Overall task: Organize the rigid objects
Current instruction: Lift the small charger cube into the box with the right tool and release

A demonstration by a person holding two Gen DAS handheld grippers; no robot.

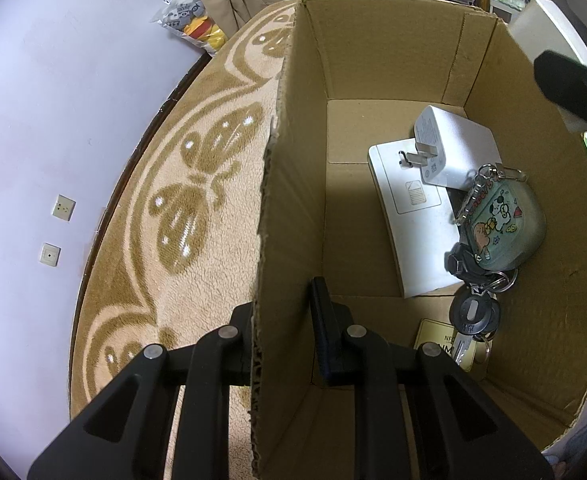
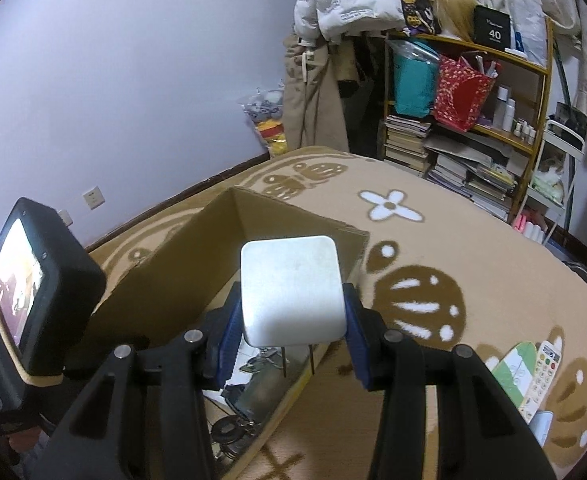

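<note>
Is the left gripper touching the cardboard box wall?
Touching. The left wrist view shows the left gripper straddling the cardboard box wall, one finger inside, one outside, both pressed against the cardboard with no gap.

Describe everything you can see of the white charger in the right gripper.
The white charger is a rounded, cube-like block of matte plastic with faint scuffs. Two thin metal prongs project from its underside, pointing down. The right gripper clamps it, one blue-padded finger on each side. It hangs upright above the open cardboard box, touching nothing but the fingers.
</note>
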